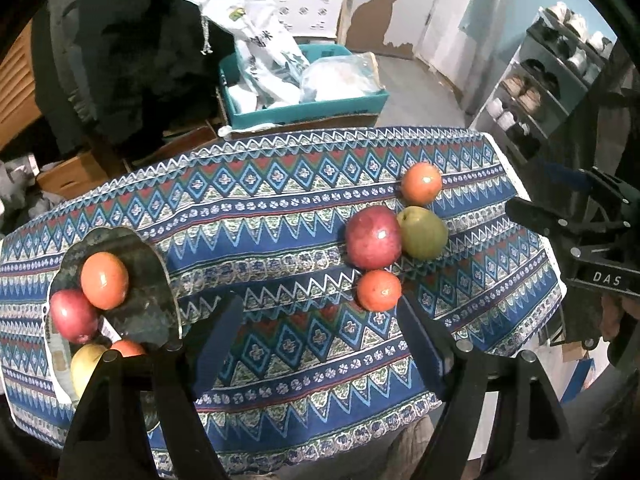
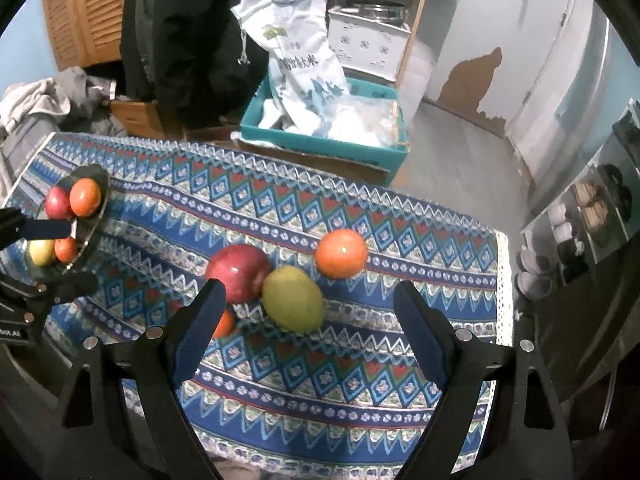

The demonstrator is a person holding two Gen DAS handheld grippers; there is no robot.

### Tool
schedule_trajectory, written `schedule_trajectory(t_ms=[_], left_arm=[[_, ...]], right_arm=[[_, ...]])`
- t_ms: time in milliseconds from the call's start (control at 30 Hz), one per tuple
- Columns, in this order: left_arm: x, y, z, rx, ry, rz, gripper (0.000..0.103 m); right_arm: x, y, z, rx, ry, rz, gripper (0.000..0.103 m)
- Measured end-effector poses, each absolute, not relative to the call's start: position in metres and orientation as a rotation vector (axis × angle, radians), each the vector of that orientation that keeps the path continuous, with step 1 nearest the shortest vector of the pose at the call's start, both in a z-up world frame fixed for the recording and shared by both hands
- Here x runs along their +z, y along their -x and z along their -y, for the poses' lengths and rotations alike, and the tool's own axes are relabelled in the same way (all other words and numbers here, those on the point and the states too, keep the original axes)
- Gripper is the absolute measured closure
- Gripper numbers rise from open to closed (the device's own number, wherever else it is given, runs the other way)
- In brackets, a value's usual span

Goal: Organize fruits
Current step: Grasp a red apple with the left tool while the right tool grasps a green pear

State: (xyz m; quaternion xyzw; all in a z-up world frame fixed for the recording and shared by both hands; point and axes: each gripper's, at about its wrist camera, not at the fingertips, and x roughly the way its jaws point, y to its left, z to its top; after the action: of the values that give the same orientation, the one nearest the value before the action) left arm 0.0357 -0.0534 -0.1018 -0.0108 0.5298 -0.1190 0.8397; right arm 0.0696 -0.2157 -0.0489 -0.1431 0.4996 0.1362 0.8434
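Observation:
Loose on the patterned tablecloth (image 1: 280, 208) lie a red apple (image 1: 373, 237), a green pear (image 1: 424, 233), a far orange (image 1: 421, 183) and a near orange (image 1: 378, 290). A dark metal plate (image 1: 152, 280) at the left holds an orange (image 1: 105, 280), a red apple (image 1: 73, 315), a yellow fruit (image 1: 86, 364) and another orange, part hidden. My left gripper (image 1: 320, 328) hangs open over bare cloth between plate and loose fruit. My right gripper (image 2: 308, 312) is open too, just short of the pear (image 2: 293, 299), with the apple (image 2: 240, 272) and an orange (image 2: 341, 253) beyond. Nothing is held.
Beyond the table's far edge stands a teal box (image 1: 304, 108) with white bags. A shoe rack (image 1: 536, 92) stands at the right, cardboard boxes (image 1: 72, 172) and dark clothing at the left. The table's right edge (image 2: 505, 288) is close to the loose fruit.

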Motion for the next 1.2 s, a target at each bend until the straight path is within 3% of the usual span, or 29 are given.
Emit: schedule_trajectory(t_ms=[467, 1200], left_arm=[[-0.152, -0.068, 0.08, -0.273, -0.024, -1.212, 0.022], [-0.202, -0.102, 0.079, -0.292, 0.061, -1.28, 0.022]], right_arm=[[-0.125, -0.094, 0.228, 0.327, 0.285, -1.224, 0.018], [-0.208, -0.119, 0.213, 0.431, 0.31, -1.331, 0.021]])
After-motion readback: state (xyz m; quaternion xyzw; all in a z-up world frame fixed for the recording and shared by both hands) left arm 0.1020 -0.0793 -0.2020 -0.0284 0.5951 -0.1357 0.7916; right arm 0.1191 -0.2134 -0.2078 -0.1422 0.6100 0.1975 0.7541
